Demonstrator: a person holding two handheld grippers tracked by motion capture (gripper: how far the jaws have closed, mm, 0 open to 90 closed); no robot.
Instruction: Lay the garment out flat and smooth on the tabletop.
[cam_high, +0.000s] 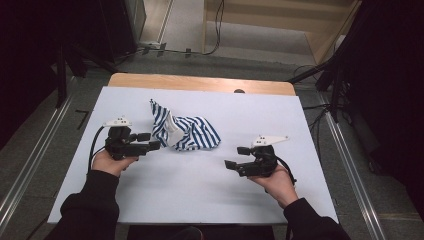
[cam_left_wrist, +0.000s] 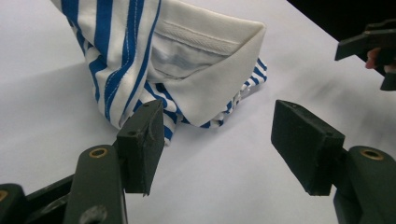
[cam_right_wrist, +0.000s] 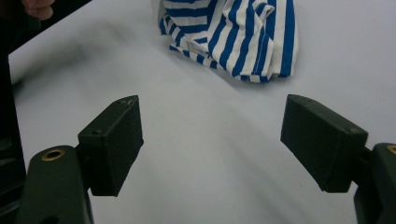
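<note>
The blue-striped shirt (cam_high: 184, 131) lies crumpled, the wide-open left gripper (cam_high: 148, 140) just beside it, the wide-open right gripper (cam_high: 237, 157) farther off.

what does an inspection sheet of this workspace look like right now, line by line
surface: white sheet over a wooden table top, bare apart from the garment
job's things: blue and white striped shirt, crumpled, white collar showing
clutter: nothing seen
grippers: left gripper open, close beside the shirt; right gripper open, apart from it
cables: black cable trailing from the left gripper; more cables on the floor
surroundings: dark stands, grey floor
</note>
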